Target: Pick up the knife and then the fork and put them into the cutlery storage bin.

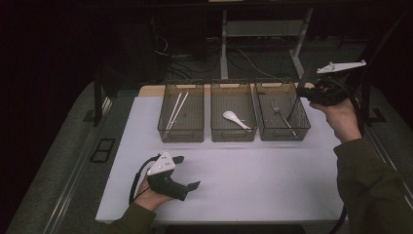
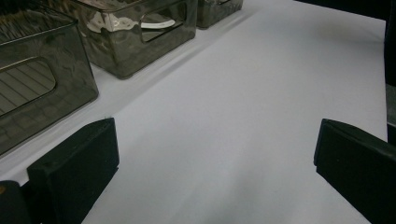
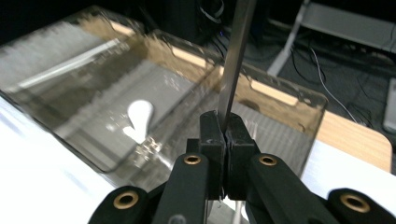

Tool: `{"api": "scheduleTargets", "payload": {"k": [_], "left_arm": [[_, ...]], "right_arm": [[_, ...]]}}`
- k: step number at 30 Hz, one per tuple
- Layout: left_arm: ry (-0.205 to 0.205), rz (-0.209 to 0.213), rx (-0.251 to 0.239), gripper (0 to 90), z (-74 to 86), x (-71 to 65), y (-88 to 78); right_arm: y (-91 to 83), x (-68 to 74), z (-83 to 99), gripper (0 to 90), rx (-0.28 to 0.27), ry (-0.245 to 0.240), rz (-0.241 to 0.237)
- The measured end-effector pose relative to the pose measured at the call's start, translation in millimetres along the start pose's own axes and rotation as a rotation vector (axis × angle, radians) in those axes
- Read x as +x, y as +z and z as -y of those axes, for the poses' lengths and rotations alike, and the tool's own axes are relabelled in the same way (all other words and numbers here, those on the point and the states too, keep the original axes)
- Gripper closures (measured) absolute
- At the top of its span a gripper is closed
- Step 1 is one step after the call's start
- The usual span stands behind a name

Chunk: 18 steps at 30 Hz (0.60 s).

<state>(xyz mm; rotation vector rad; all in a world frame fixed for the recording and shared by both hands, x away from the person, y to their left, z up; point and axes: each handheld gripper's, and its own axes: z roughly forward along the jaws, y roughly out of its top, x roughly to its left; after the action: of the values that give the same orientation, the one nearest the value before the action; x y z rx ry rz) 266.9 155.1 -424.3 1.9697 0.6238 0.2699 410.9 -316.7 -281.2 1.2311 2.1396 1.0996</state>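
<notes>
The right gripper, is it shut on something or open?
Shut: the right gripper has its fingers pressed together on a thin metal utensil handle.

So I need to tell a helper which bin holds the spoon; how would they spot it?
On the white table, three see-through dark bins stand in a row at the far edge. Take the middle bin: the white spoon lies in it, while the left bin holds chopsticks and the right bin a fork.

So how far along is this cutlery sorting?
Chopsticks, a white spoon and a fork already lie in separate bins. The right gripper is shut on a thin metal utensil above the right bin. The left gripper is open, holding nothing. Dropping the utensil in looks left.
</notes>
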Motion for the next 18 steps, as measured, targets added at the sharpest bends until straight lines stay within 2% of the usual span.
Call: {"api": "scheduleTargets", "payload": {"k": [10, 17, 18], "left_arm": [[-0.003, 0.017, 0.008, 0.0, 0.0, -1.1, 0.8], [-0.006, 0.03, 0.021, 0.0, 0.5, -0.8, 2.3], [-0.007, 0.033, 0.024, 0.0, 0.8, -0.9, 2.7]], "right_arm": [[25.8, -14.5, 10.3, 88.3, 0.192, -0.031, 0.039], [45.5, -22.4, 20.6, 88.2, 0.326, -0.032, 0.079], [47.1, -23.4, 21.2, 88.2, 0.311, -0.022, 0.077]]}}
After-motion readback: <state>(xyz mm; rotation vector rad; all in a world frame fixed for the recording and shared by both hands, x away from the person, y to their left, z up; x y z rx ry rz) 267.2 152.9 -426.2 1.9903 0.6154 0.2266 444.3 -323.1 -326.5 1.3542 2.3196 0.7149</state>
